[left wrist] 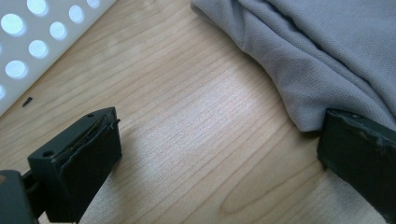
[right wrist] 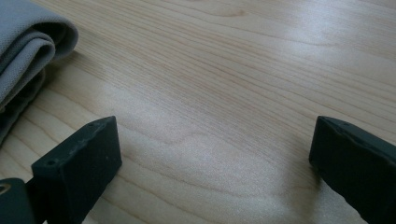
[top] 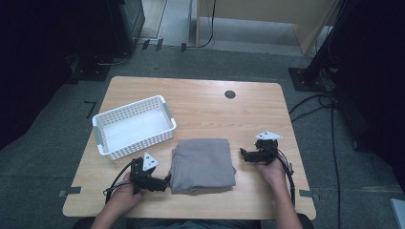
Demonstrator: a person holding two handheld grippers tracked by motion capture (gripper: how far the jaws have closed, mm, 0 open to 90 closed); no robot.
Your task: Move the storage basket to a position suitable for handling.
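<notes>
While the folded cloth (top: 203, 164) lies mid-worktop (top: 239, 114), near the empty basket (top: 134, 126), both claws gape wide, gripping nothing: left claw (top: 162, 183) at the cloth's near-left corner, right claw (top: 244, 154) just off its right edge. Lifting and binning remain, likely.

Bare table (top: 210, 109) lies free; basket (top: 133, 125) probably blocks the cloth's (top: 202, 164) far-left side.

Light wooden table (top: 200, 102) on grey carpet (top: 43, 143) — black stands and cables (top: 315, 102) around, dim edges.
</notes>
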